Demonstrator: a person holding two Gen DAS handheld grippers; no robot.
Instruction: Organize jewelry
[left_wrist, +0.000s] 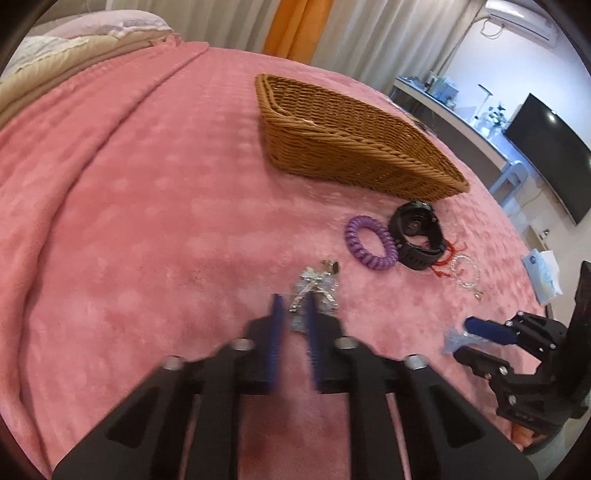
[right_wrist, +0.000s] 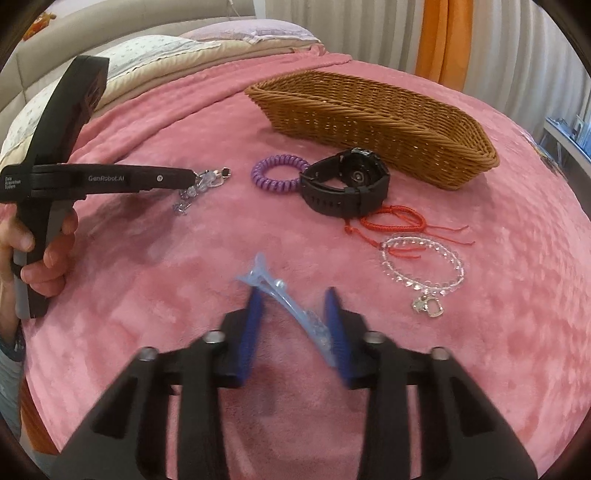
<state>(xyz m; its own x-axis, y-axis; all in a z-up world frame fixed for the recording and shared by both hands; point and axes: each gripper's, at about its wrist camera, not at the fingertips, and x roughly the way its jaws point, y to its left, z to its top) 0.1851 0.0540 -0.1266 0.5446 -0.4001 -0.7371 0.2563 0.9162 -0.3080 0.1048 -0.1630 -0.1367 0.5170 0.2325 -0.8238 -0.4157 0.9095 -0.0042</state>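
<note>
On the pink blanket (left_wrist: 147, 221), my left gripper (left_wrist: 293, 306) is shut on a silver chain bracelet (left_wrist: 317, 284), which bunches between its blue pads. The right wrist view shows the same left gripper (right_wrist: 194, 177) with its tip on the chain (right_wrist: 199, 188). My right gripper (right_wrist: 291, 306) is shut on a pale blue hair clip (right_wrist: 280, 291) that lies slantwise between its pads. From the left wrist view, this right gripper (left_wrist: 461, 339) is low at the right with the clip (left_wrist: 452, 339) in it. A wicker basket (right_wrist: 369, 122) stands beyond.
Loose between the grippers and the basket (left_wrist: 369, 166) lie a purple coil hair tie (right_wrist: 277, 173), a black watch (right_wrist: 347, 188), a red cord bracelet (right_wrist: 391, 221) and a clear bead bracelet (right_wrist: 458, 266). Pillows (right_wrist: 147, 51) lie far left, and a hand (right_wrist: 44, 258) holds the left gripper.
</note>
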